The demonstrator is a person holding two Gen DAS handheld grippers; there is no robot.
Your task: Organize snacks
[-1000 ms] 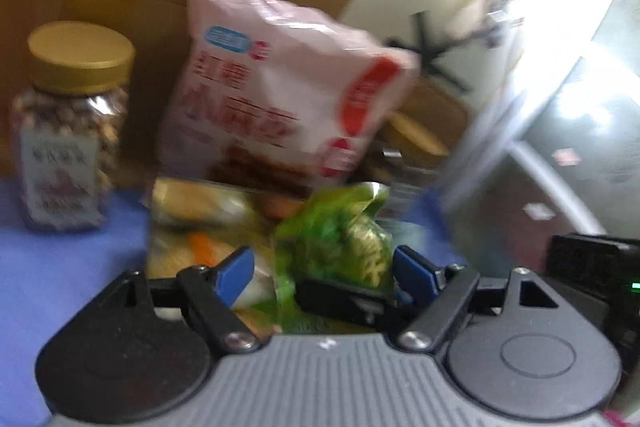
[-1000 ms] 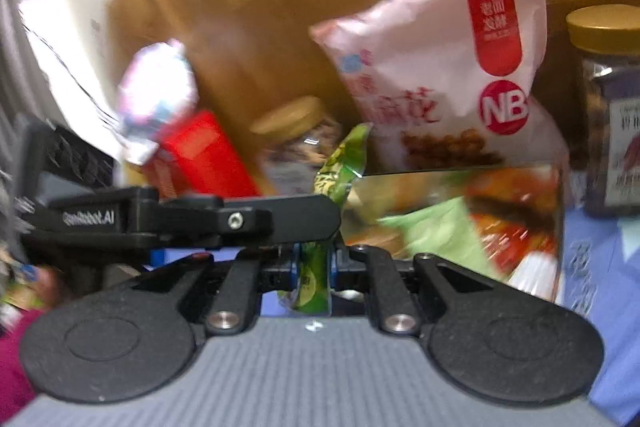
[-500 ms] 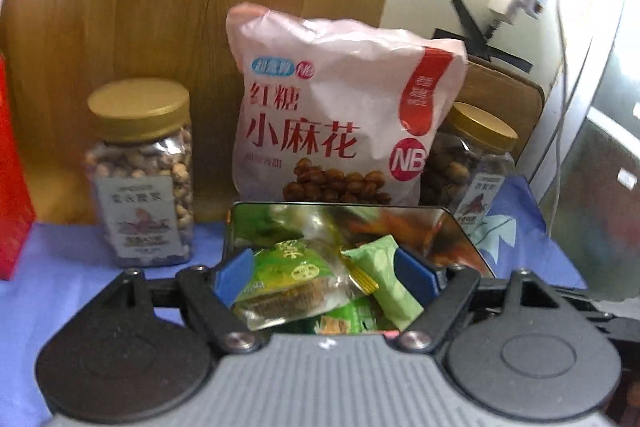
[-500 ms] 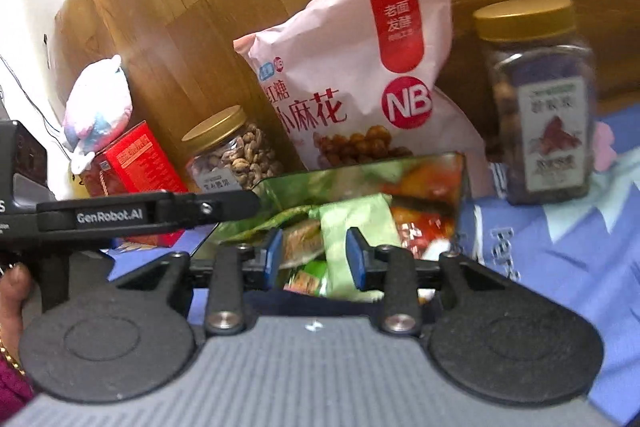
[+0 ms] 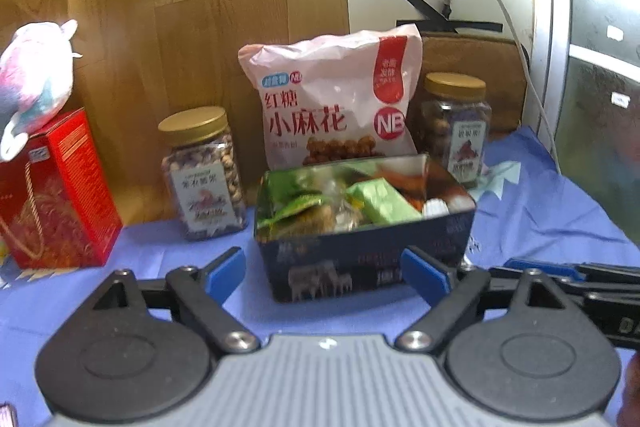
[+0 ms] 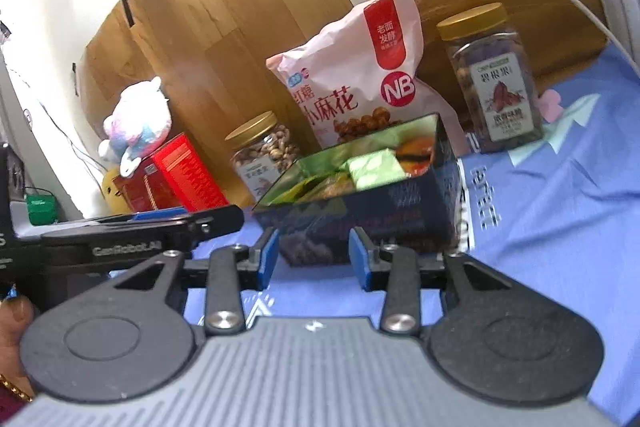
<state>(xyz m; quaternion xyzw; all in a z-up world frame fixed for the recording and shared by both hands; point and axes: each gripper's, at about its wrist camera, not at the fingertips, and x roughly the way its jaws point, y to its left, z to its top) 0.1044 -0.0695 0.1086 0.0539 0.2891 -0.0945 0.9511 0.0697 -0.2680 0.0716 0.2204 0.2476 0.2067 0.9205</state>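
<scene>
With jaws just widened, 2 empty grippers, left gripper (image 5: pixel 324 277) and right gripper (image 6: pixel 313 259) (narrower), before snack tin (image 5: pixel 360 251).

A blue printed cloth (image 5: pixel 540 211) covers the table. Along its back edge stand a red box (image 5: pixel 60 195), two gold-lidded nut jars (image 5: pixel 202 175) (image 5: pixel 458 131) and a pink snack bag (image 5: pixel 340 103); a dark tin (image 5: pixel 368 255) sits in front.

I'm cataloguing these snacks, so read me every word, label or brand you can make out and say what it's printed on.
"红糖 小麻花", "NB", "老面发酵": pink snack bag.
"碧根果": label of the right-hand jar.
"GenRobot.AI", blurred: side of the left gripper.
Left-hand jar label: too blurred to read.
Red box, dark tin, blue cloth lettering: unreadable.
</scene>
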